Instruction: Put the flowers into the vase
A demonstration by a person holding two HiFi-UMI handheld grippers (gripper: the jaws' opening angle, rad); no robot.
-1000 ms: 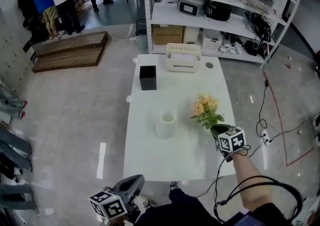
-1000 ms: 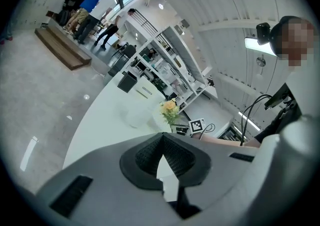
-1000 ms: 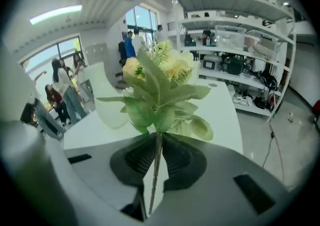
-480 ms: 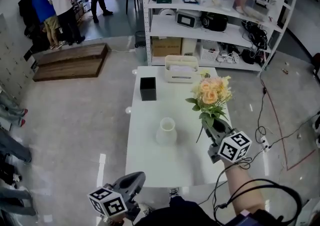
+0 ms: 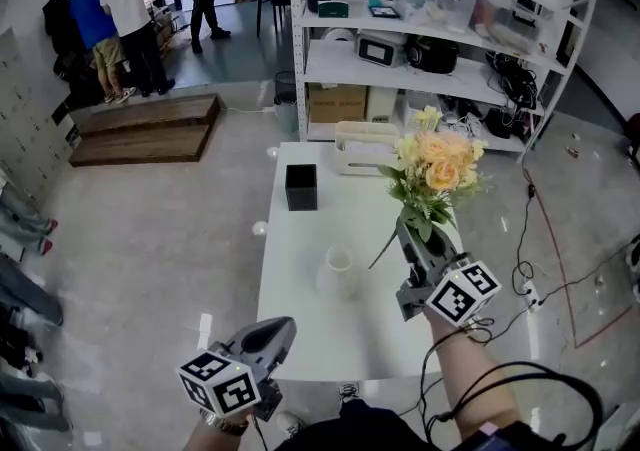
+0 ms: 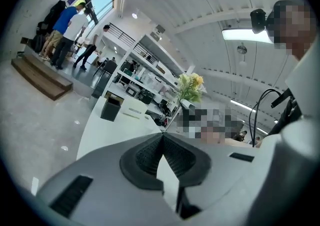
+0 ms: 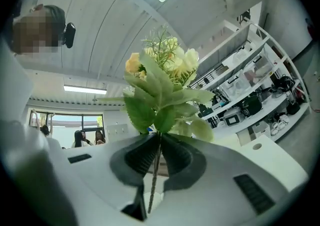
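A bunch of yellow and cream flowers [image 5: 435, 164] with green leaves stands upright above the right side of the white table [image 5: 300, 334]. My right gripper [image 5: 412, 239] is shut on its thin stem, and in the right gripper view the stem [image 7: 156, 162] runs between the ribbed pads with the blooms [image 7: 160, 69] above. The white vase [image 5: 338, 272] stands upright in the middle of the table, left of and below the flowers. My left gripper [image 5: 278, 331] hovers at the table's near edge, shut with nothing in it [image 6: 162, 136]. The flowers [image 6: 191, 85] show far off in the left gripper view.
A black square box [image 5: 300, 186] and a white tray [image 5: 365, 147] stand at the table's far end. Behind is a loaded white shelf rack [image 5: 440, 34]. Cables [image 5: 545, 239] trail on the floor at right. Several people [image 5: 125, 14] stand far left by a wooden step [image 5: 140, 124].
My right gripper has lifted the flowers from low over the table's right edge and tipped them upright. The left gripper has risen a little at the near edge.
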